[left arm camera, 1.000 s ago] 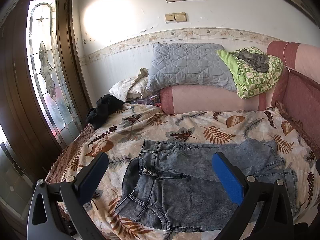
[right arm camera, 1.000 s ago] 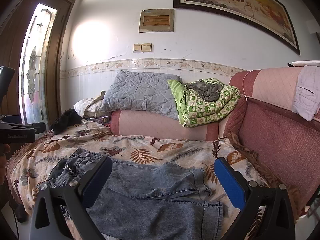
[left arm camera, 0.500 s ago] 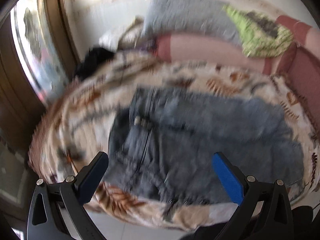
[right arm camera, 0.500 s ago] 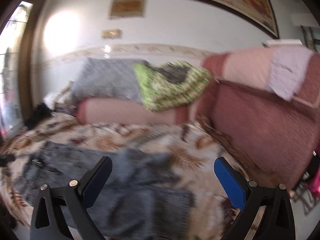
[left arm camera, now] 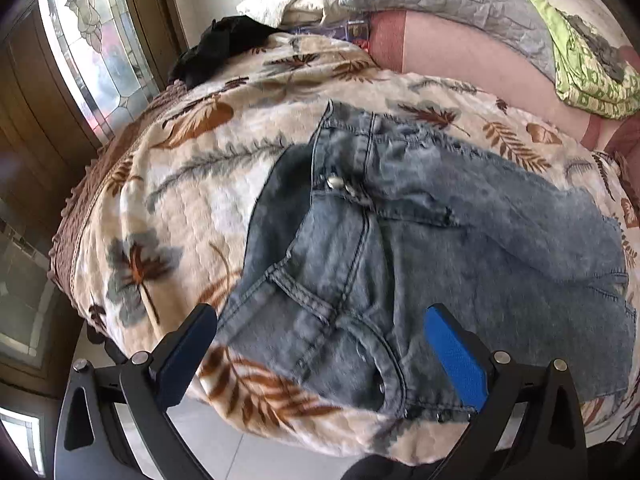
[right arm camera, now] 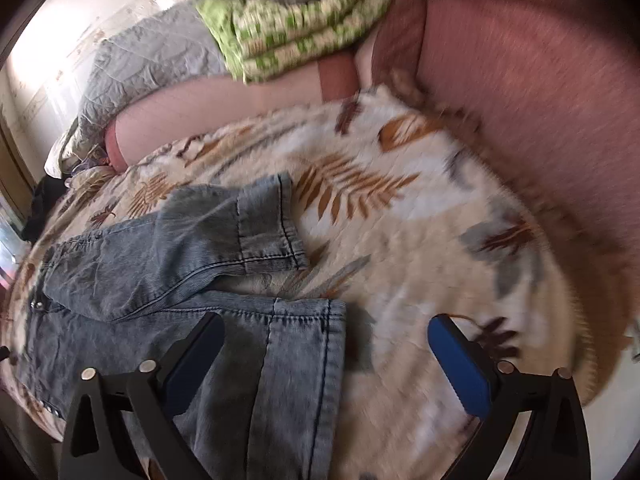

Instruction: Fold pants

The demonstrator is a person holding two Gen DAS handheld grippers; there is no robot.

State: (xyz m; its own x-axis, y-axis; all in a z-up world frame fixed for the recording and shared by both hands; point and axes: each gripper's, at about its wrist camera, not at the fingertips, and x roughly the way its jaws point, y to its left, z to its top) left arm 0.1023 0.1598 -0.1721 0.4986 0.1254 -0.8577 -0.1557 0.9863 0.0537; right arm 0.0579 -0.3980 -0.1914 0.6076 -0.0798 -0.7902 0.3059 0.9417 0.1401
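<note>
**Both tools hanging wide open over the jeans**

The jeans (left arm camera: 420, 240) are lying flat on the leaf-print bedspread (left arm camera: 168, 200), waistband toward the stained-glass door (left arm camera: 92, 52), legs running away from it toward the pink sofa arm (right arm camera: 540, 100).

On the waist side, the left tool (left arm camera: 320, 356) is hovering just above the pocket corner of the jeans, blue pads spread far apart, holding nothing. The snap buttons (left arm camera: 338, 184) are sitting just beyond it, at the fly.

Over at the leg ends, the right tool (right arm camera: 324, 360) is gaping too, empty, above the near hem (right arm camera: 304, 344); the far hem (right arm camera: 272, 228) is lying just past it, cuff slightly rumpled.

This denim is looking soft but weighty: it is likely sagging if lifted, though not slipping much between pads. The stitched waistband edge and the doubled hems are offering the firmest bites, so pinching there, both layers together, seems wisest. The plush spread beneath may be dragging along with the cloth.
</note>
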